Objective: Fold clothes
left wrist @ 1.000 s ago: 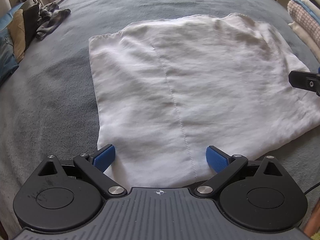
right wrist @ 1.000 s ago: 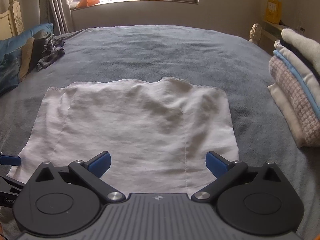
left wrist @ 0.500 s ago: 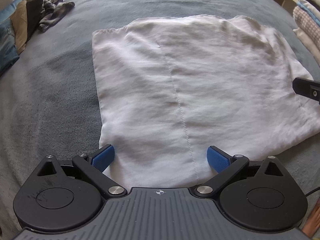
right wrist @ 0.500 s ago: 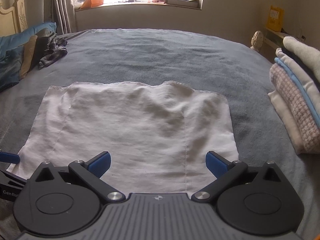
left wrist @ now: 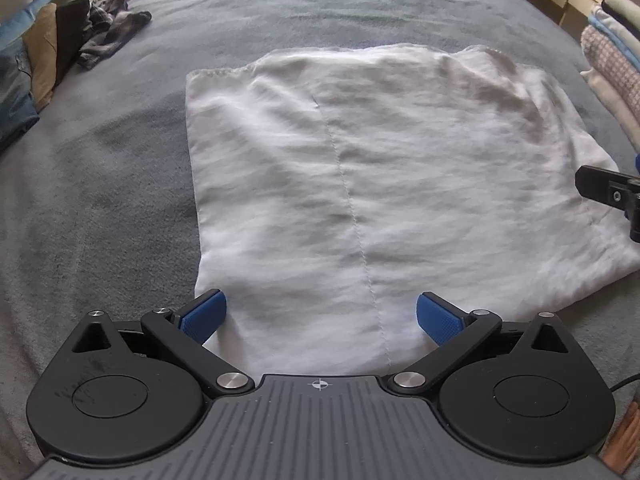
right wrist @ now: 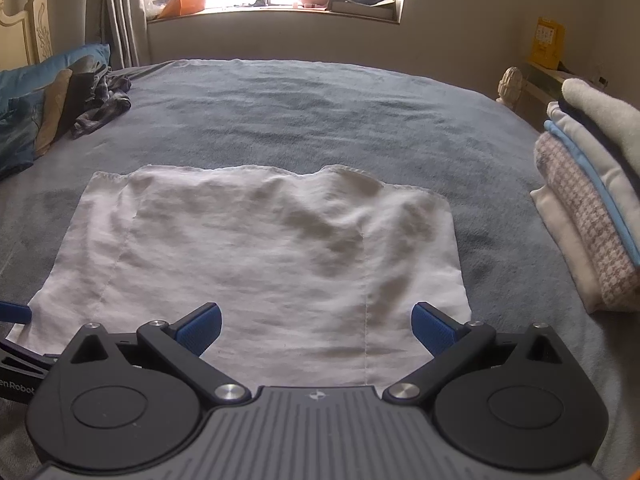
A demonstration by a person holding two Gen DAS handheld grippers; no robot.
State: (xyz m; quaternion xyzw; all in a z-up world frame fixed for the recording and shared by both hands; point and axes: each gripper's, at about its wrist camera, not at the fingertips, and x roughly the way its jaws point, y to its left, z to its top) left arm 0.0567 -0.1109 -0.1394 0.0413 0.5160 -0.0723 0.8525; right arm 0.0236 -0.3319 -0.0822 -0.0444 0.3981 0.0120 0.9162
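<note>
White garment [left wrist: 360,184] is lying flat on the grey bed [left wrist: 100,200], roughly a rectangle, looks like the sides are already tucked in w/ seams showing, a few soft wrinkles up top. Left tool [left wrist: 320,316] is spread wide over the near-left hem, right tool [right wrist: 316,322] also wide over the near-right hem; neither has any cloth in it.

My guess is the step in hand is pinching the near edge to bring it over toward the far edge, but tbh a flat rectangle like this could also be mid-smoothing, can't settle it. If it's the fold: get both near corners at the same height, catch all the layers not just the top one, lift evenly so the seams stay parallel, and lay it down w/o dragging the far edge.

Vs 1 s ago: left view has pulled back and tipped up a bit, more bed showing, pile of dark clothes [left wrist: 100,32] more in frame. Right view lifted too, window now visible. Garment hasn't moved. Folded stack [right wrist: 592,208] sits off to the right.
</note>
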